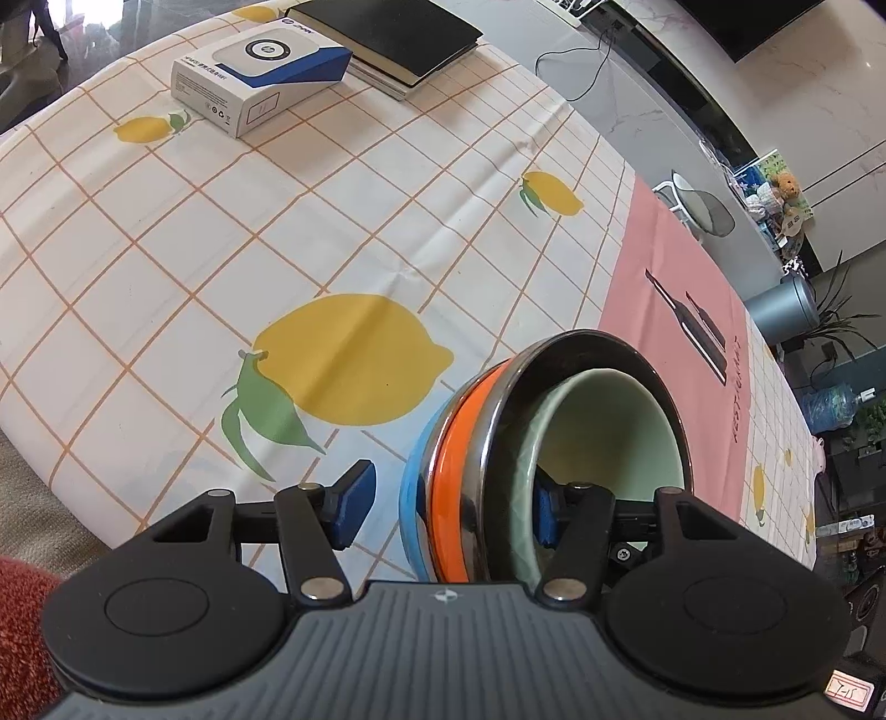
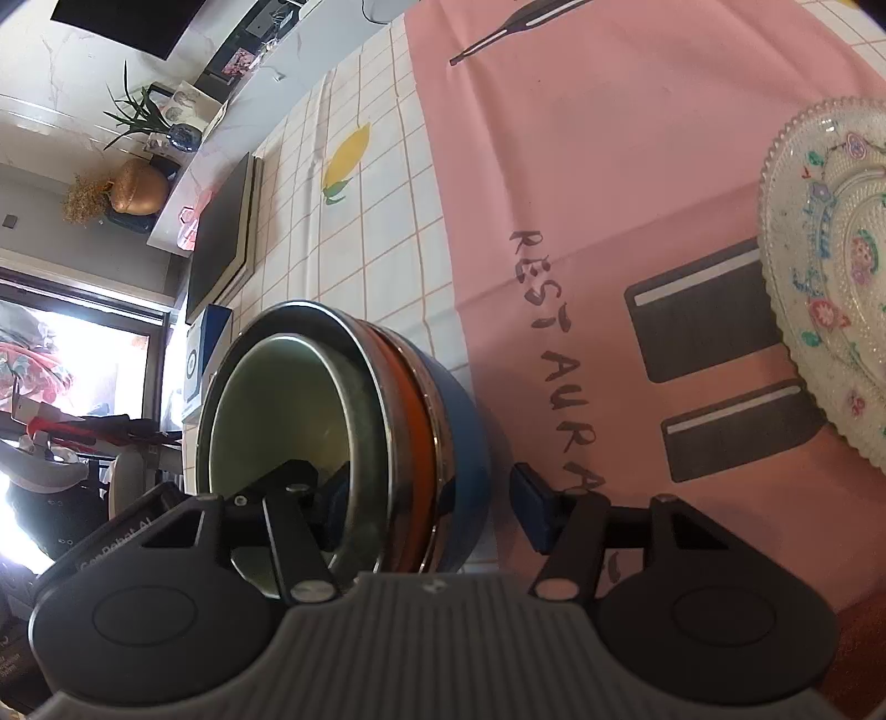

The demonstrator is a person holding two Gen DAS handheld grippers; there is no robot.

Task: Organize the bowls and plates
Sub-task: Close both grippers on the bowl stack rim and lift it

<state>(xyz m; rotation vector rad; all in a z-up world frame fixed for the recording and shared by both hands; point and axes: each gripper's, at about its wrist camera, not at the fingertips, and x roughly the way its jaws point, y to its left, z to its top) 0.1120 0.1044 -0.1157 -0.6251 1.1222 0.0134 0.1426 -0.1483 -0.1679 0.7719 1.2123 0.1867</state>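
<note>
Straddling nested round glossy bowls (image 1: 559,443), each hand-held gripper (image 1: 448,507) gapes.

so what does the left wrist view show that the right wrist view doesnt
Only the left wrist view: a white and blue box and a black notebook at the table's far end, and a large printed lemon.

Only the right wrist view: a patterned glass plate on the pink cloth.

Both: the nested bowl stack, green innermost, blue outermost, with each gripper's jaws straddling its rim.
</note>
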